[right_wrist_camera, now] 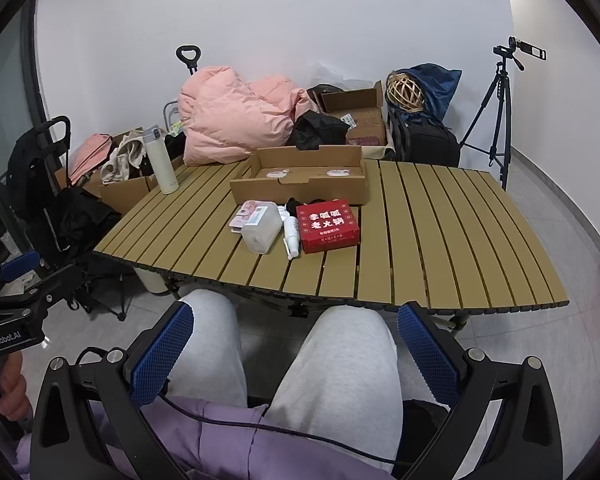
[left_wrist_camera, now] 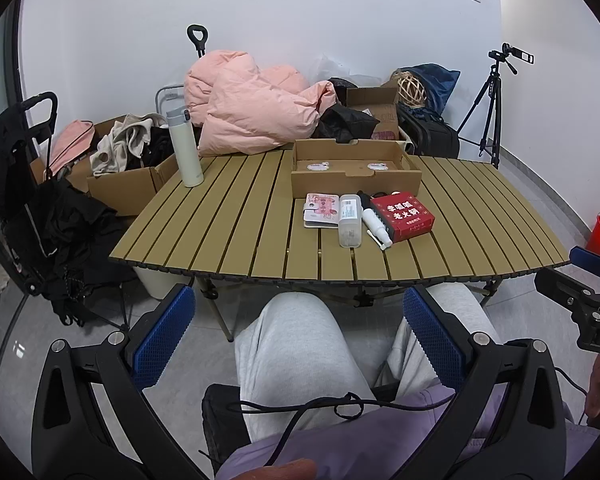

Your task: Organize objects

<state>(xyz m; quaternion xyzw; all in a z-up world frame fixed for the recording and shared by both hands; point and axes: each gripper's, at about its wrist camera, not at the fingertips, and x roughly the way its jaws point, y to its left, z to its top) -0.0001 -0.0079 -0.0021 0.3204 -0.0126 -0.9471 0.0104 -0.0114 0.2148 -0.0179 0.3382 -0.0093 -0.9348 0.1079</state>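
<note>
While both grippers are hanging above the seated person's grey-trousered knees [left_wrist_camera: 296, 344], the left gripper [left_wrist_camera: 298, 336] and the right gripper [right_wrist_camera: 294, 350] are standing wide with nothing between their blue pads. Each is tilting downward toward the slatted folding table [left_wrist_camera: 228, 220].

From the left gripper the cluster of small objects is lying at about one o'clock, beyond the table's near edge; from the right gripper it is sitting near twelve o'clock, so neither hand is clearly nearer.

Side by side in the cluster are:
- a pink patterned wallet [left_wrist_camera: 320, 210]
- a clear plastic box [left_wrist_camera: 349, 220]
- a white spray bottle [left_wrist_camera: 374, 226]
- a red carton [left_wrist_camera: 402, 216]

Box and bottle are pointing their long axes roughly toward the person. An open cardboard tray [left_wrist_camera: 356, 168] is waiting just behind, at twelve o'clock from the cluster.

The red carton is bearing white Chinese characters, too small for me to read with confidence. "GenRobot.AI" is showing on the left gripper's body in the right wrist view.
</note>
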